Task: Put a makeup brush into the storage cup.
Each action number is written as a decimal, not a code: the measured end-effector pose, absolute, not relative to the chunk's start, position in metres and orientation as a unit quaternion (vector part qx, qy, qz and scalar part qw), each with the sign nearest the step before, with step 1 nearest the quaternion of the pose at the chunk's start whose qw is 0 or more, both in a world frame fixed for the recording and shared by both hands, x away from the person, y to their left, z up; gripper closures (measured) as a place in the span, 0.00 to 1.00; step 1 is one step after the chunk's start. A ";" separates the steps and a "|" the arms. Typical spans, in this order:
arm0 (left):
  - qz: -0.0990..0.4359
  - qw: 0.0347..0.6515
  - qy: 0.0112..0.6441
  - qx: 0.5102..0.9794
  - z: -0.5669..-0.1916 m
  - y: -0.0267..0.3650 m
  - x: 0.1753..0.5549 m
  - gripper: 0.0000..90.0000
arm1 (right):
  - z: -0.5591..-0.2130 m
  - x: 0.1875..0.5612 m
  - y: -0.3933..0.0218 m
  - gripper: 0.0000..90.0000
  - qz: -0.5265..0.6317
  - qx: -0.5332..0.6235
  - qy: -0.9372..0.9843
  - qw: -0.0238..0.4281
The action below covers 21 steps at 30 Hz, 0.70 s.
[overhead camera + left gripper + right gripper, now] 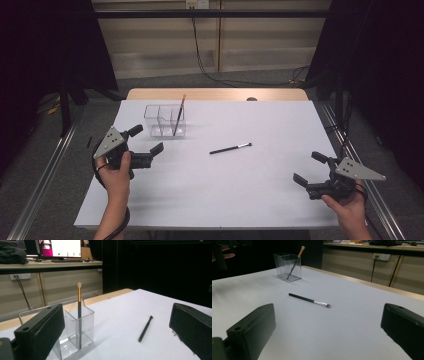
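High view shows the black brush (pixel 230 148) lying flat mid-table, well apart from the clear organizer (pixel 165 121), where 1 orange-ferruled brush (pixel 179 116) already stands. Both the left gripper (pixel 148 140) and right gripper (pixel 310 168) are spread and empty. The right seems best placed: straddle the handle squarely, then pinch gently.

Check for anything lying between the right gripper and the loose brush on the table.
Nothing visible does. The right gripper hangs open over bare table, and the black brush lies flat ahead of it. The clear organizer stands beyond the brush, off that line.
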<state>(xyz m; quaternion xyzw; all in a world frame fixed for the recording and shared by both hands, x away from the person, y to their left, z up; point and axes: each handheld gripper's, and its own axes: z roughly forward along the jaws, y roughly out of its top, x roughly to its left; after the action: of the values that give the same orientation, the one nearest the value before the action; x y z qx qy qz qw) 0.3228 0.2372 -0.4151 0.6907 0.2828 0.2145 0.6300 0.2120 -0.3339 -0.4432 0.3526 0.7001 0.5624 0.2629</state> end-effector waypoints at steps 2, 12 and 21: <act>0.217 0.628 0.283 0.692 -0.416 0.240 0.321 0.00 | -0.443 0.212 -0.334 0.00 0.563 0.352 0.700 0.263; 0.211 0.623 0.283 0.698 -0.423 0.254 0.311 0.00 | -0.443 0.212 -0.334 0.00 0.564 0.353 0.699 0.263; 0.206 0.618 0.278 0.706 -0.427 0.267 0.298 0.00 | -0.444 0.213 -0.334 0.00 0.564 0.354 0.699 0.262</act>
<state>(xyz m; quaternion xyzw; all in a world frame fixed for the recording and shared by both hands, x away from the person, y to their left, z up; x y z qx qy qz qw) 0.2978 0.2672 -0.4269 0.7056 0.2783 0.2059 0.6184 0.2132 -0.3342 -0.4439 0.3545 0.6986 0.5636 0.2621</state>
